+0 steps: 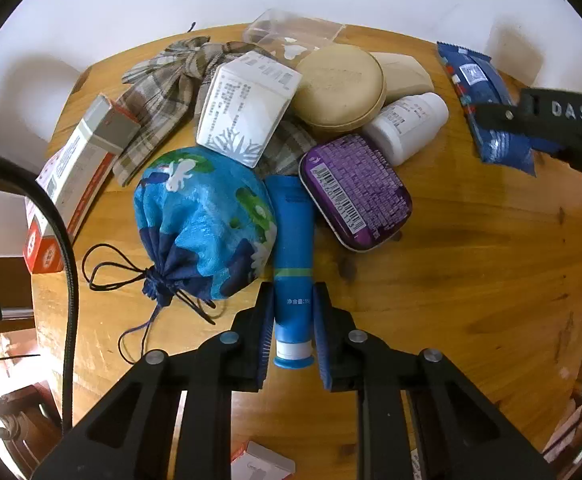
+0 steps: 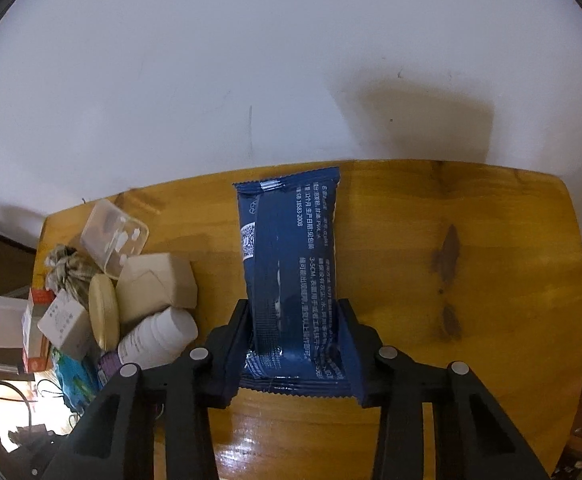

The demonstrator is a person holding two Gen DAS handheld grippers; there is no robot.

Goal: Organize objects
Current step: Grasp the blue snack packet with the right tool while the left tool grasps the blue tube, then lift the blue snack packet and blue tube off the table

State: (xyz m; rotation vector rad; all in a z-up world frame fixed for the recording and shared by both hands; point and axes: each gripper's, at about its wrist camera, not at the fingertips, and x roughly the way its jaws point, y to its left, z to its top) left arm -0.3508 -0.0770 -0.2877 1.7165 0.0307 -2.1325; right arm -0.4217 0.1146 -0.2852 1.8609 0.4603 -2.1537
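Observation:
On the wooden table (image 1: 471,264) lies a blue tube (image 1: 293,256) with a white band near its cap. My left gripper (image 1: 293,304) is shut on the tube's lower part, a pad pressing each side. A dark blue foil packet (image 2: 291,264) lies flat on the table (image 2: 491,240) near the wall. My right gripper (image 2: 295,320) is shut on the packet's near end, which bulges between the pads. In the left wrist view the same packet (image 1: 479,96) shows at the far right, with the right gripper's black finger (image 1: 531,120) over it.
A heap sits beside the tube: a blue drawstring pouch (image 1: 207,224), a purple tin (image 1: 355,192), a white bottle (image 1: 407,128), a white box (image 1: 247,108), a round tan case (image 1: 339,84), a plaid cloth bag (image 1: 163,88), a red-and-white carton (image 1: 71,184) and a clear case (image 1: 291,32). A white wall rises behind.

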